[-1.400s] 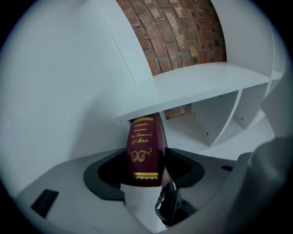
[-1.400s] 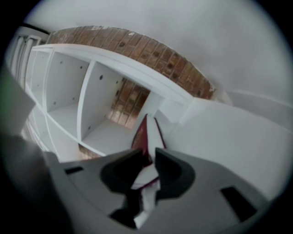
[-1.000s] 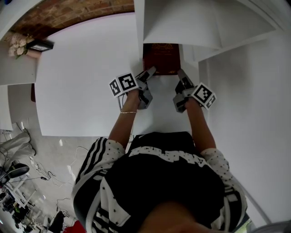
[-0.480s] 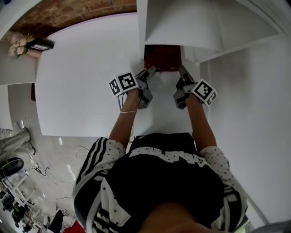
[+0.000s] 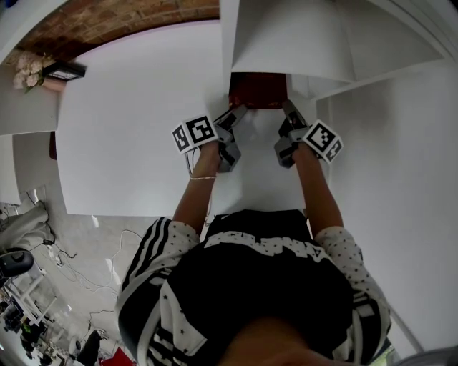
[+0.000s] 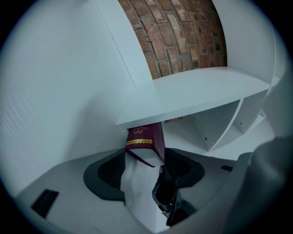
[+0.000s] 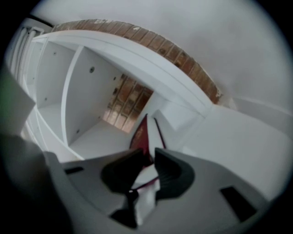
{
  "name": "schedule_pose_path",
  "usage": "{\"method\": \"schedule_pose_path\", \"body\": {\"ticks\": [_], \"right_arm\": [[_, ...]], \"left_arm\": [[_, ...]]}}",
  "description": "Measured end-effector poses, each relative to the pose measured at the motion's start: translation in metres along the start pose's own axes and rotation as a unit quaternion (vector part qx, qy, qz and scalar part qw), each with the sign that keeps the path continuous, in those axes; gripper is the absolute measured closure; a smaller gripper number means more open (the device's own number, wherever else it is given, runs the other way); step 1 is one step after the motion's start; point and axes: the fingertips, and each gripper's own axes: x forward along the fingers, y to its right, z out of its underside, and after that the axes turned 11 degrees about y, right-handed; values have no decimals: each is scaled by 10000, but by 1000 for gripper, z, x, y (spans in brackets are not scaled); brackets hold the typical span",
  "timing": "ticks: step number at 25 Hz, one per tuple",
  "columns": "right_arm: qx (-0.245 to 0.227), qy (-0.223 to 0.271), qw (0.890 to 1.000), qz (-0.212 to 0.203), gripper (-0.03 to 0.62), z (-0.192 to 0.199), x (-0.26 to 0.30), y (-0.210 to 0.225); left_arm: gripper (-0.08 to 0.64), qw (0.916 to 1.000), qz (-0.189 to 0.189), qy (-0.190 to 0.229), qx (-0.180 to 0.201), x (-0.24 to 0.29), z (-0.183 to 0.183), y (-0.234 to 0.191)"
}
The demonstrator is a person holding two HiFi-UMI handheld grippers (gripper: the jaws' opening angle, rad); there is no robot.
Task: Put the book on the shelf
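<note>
A dark red book (image 5: 257, 91) with gold ornament lies flat on the white table (image 5: 129, 114), its far half under the lowest board of the white shelf (image 5: 286, 36). My left gripper (image 5: 238, 112) holds the book's near left corner, my right gripper (image 5: 288, 109) its near right corner. In the left gripper view the wide jaws of the left gripper (image 6: 144, 167) close on the book (image 6: 145, 137) and its white page block, below the shelf board (image 6: 197, 93). In the right gripper view the narrower jaws of the right gripper (image 7: 149, 164) pinch the book's edge (image 7: 138, 136) before an open compartment (image 7: 91, 123).
A brick wall (image 5: 107, 21) runs behind the table and shows through the open-backed shelf. Pale flowers (image 5: 28, 71) and a dark picture frame (image 5: 63, 70) sit at the far left. More white compartments (image 6: 219, 123) lie to the right. Cables and equipment cover the floor (image 5: 43, 286).
The book has slid further under the shelf board, so less of its cover shows. Both grippers followed it a little toward the shelf, still holding its near corners.
</note>
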Motion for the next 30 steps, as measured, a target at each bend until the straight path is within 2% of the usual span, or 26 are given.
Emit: {"method": "schedule_pose_path", "body": {"ticks": [20, 30], "right_arm": [[-26, 163, 9998, 72, 495, -4, 18, 2], [-61, 472, 9988, 116, 500, -8, 5, 4]], "left_arm": [[272, 9998, 190, -2, 111, -13, -4, 14], [289, 9984, 120, 168, 532, -36, -11, 25]]}}
